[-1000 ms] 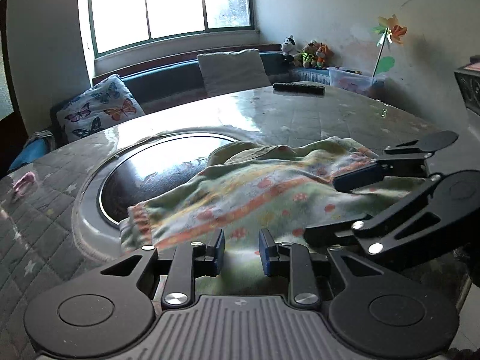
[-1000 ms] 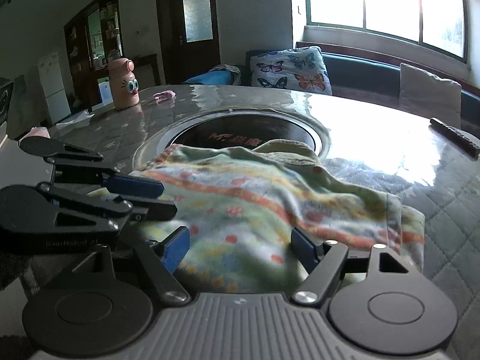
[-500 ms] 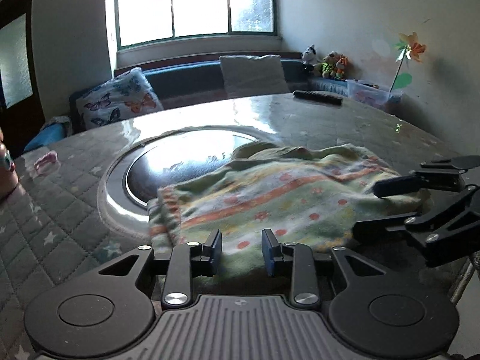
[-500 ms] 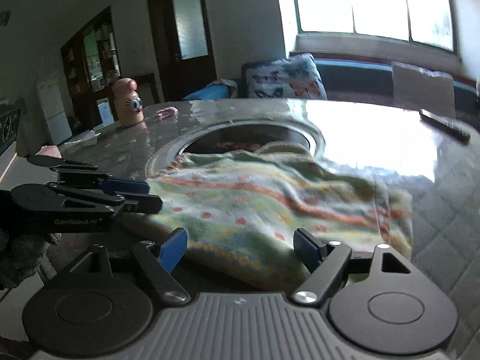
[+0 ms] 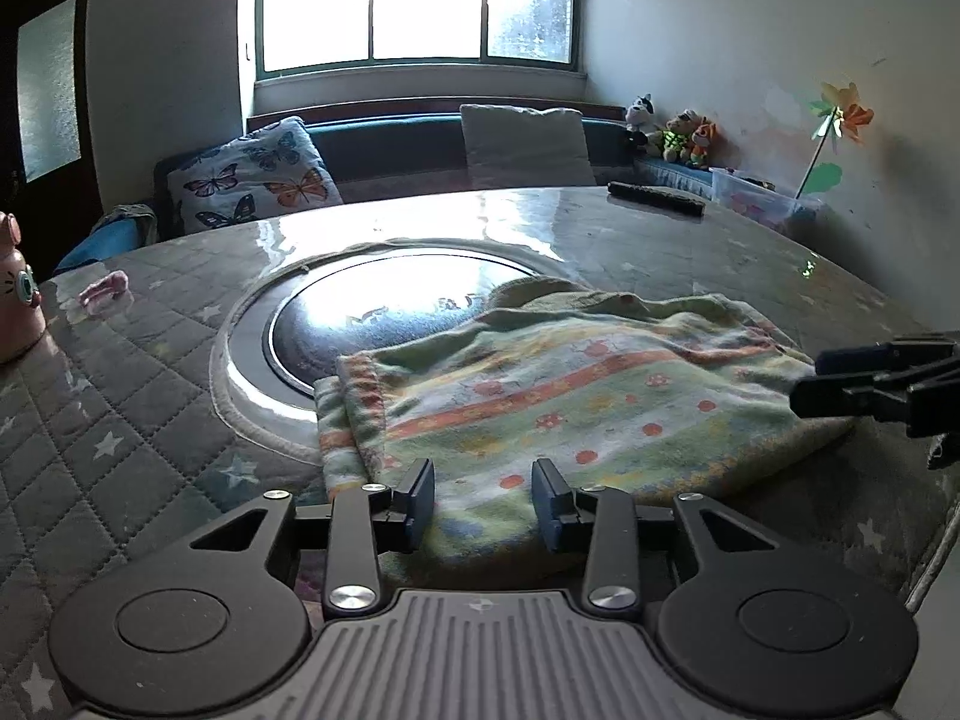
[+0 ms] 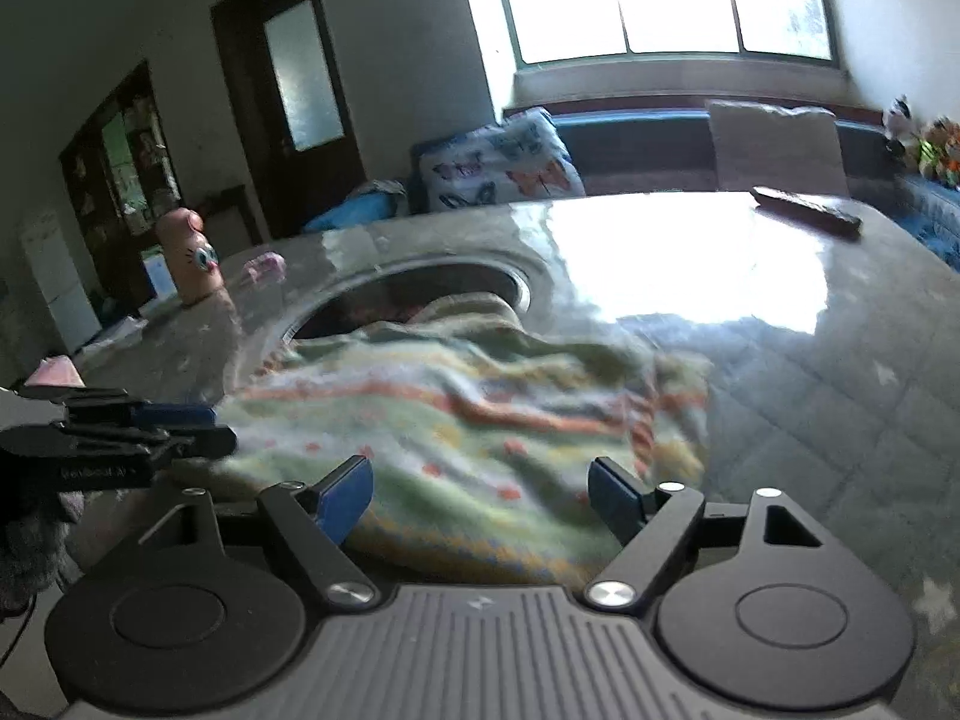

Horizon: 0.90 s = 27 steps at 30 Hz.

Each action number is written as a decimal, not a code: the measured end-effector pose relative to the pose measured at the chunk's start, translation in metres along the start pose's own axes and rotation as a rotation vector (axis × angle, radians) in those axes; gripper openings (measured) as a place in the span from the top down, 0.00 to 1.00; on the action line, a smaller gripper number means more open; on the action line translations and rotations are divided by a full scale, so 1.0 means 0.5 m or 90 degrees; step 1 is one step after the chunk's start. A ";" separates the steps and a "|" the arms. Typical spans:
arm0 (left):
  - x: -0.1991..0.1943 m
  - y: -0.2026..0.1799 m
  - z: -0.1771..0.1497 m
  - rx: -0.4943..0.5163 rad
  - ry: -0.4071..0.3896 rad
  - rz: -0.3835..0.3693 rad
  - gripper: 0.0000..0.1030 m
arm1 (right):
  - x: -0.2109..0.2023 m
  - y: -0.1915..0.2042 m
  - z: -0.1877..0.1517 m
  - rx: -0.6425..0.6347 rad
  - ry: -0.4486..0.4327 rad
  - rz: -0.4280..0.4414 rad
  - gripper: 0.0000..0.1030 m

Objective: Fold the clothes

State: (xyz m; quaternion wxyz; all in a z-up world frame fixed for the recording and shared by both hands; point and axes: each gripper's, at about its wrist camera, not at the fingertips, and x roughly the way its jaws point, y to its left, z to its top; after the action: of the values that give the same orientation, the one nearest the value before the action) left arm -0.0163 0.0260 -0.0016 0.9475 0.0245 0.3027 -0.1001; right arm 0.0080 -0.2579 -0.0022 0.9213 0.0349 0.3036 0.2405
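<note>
A folded green garment (image 5: 558, 402) with orange stripes and red dots lies on the round table, partly over the dark centre disc (image 5: 384, 312). It also shows, blurred, in the right wrist view (image 6: 480, 420). My left gripper (image 5: 483, 495) is open and empty at the garment's near edge. My right gripper (image 6: 480, 495) is open wider and empty, just above the garment's near edge. The right gripper's fingertips (image 5: 840, 384) reach in at the garment's right end in the left wrist view. The left gripper's fingertips (image 6: 180, 432) show at the left in the right wrist view.
A quilted star-pattern cover (image 5: 120, 420) lies on the table. A pink bottle (image 6: 192, 258) and a small pink item (image 5: 105, 288) stand at the left. A dark remote (image 5: 654, 198) lies at the far side. A bench with cushions (image 5: 252, 180) runs under the window.
Both grippers have drawn back from the garment and risen. The left jaws have opened wider. The garment lies flat, let go.
</note>
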 end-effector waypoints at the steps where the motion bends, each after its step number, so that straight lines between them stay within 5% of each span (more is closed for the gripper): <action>1: 0.000 0.002 0.001 -0.004 0.000 0.003 0.62 | 0.006 0.002 0.005 -0.001 -0.003 0.008 0.21; 11: 0.011 0.032 -0.003 -0.025 0.019 0.022 0.62 | 0.047 -0.025 0.006 0.043 0.029 0.008 0.20; 21: 0.017 0.035 -0.004 -0.031 0.025 0.024 0.62 | 0.122 0.021 0.060 0.010 0.053 0.114 0.19; 27: 0.021 0.037 -0.004 -0.033 0.030 0.022 0.62 | 0.156 -0.003 0.075 0.004 0.061 0.087 0.18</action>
State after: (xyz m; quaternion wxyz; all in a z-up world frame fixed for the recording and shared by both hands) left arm -0.0052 0.0425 -0.0095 0.9419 0.0076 0.3271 -0.0755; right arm 0.0848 -0.2201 -0.0145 0.8869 0.0472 0.3452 0.3033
